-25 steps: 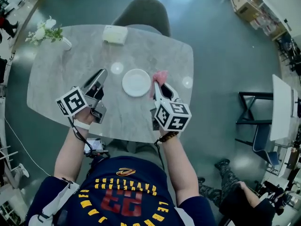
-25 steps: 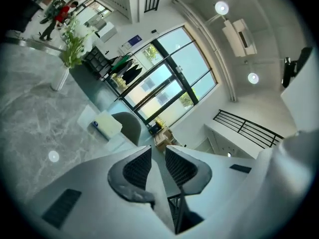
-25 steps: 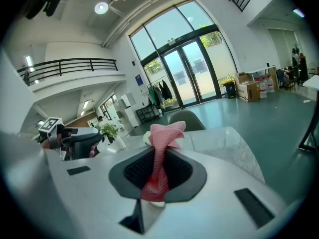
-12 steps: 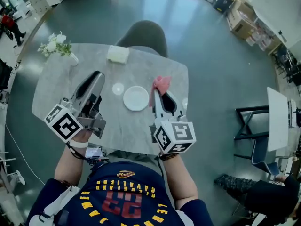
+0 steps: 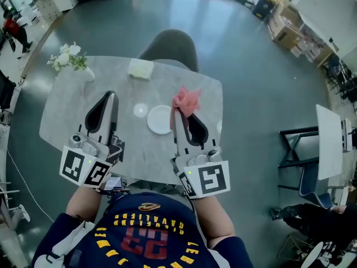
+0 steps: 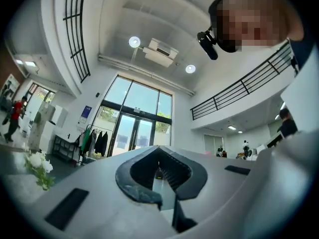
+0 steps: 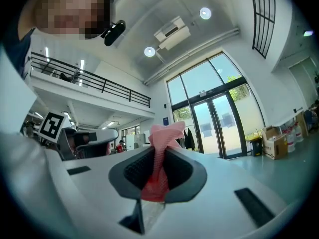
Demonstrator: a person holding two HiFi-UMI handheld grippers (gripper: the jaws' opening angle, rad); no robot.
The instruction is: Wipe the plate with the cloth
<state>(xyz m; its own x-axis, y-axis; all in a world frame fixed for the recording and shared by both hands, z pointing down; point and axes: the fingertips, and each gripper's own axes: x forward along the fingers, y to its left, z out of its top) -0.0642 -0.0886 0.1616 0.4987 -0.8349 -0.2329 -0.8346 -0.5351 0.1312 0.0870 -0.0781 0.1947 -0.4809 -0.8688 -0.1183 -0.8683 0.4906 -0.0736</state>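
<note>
**Cloth [image 5: 187,100] clamped in the right gripper [image 5: 177,111]; plate [image 5: 159,120] lies just to its left.**
Your left gripper [image 5: 110,98] hangs over the tabletop [image 5: 67,110] left of the plate, its jaws together on nothing. The plate sits flat between the two grippers, nearer the right one. Your right gripper grips the pink cloth and points upward, so the bunch stands clear of the plate beside its right rim. To begin wiping, you will likely need to tip this gripper down and to the left.

The left tongs [image 6: 159,156], jaws together and empty, point toward tall glass doors [image 6: 133,132].
</note>
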